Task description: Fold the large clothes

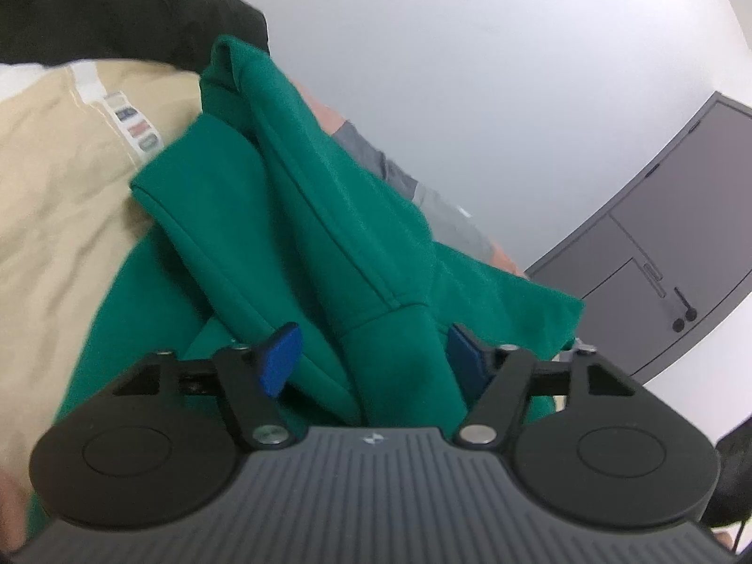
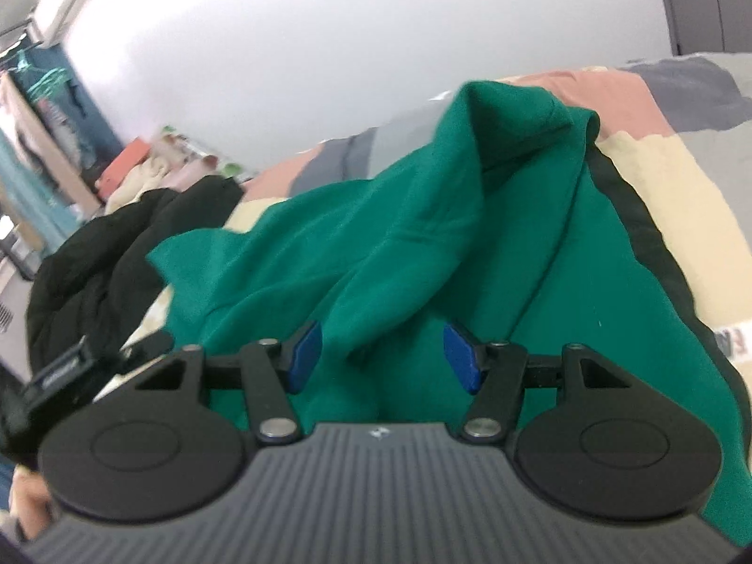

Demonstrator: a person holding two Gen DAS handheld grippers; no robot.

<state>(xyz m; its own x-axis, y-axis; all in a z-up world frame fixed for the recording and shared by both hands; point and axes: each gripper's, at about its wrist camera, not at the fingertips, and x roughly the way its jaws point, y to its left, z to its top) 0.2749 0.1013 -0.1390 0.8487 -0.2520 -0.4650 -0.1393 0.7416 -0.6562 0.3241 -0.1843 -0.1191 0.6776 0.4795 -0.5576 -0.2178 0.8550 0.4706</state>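
The left gripper hangs over a green garment, a thick sweatshirt-like piece with stitched hems. Its blue pads stand well apart, roughly half spread. A thick fold of the green cloth rises between the two fingers, but neither pad presses on it, so nothing is gripped. Ahead of this gripper and to the left, the garment's folds climb toward a beige fabric bearing a white strip with small coloured letters. Farther ahead on that side lies a black padded garment. Ahead and to the right, a grey and pink patchwork cover shows past the green cloth, and beyond it stands a grey cabinet against a white wall.

The right gripper also sits just above the green garment, with its blue pads about half spread. A ridge of green cloth runs toward the gap between the fingers, yet both pads are clear of it, so this gripper holds nothing either. The garment spreads ahead of it, bunched into a raised peak far ahead and slightly right. It lies on a bed whose patchwork cover of pink, grey and cream shows ahead and to the right. To the left, the black padded garment is heaped beside the green one. At the near left, part of the other gripper, black, reaches into view. Far to the left the room is blurred, with clothes hanging on a rack.
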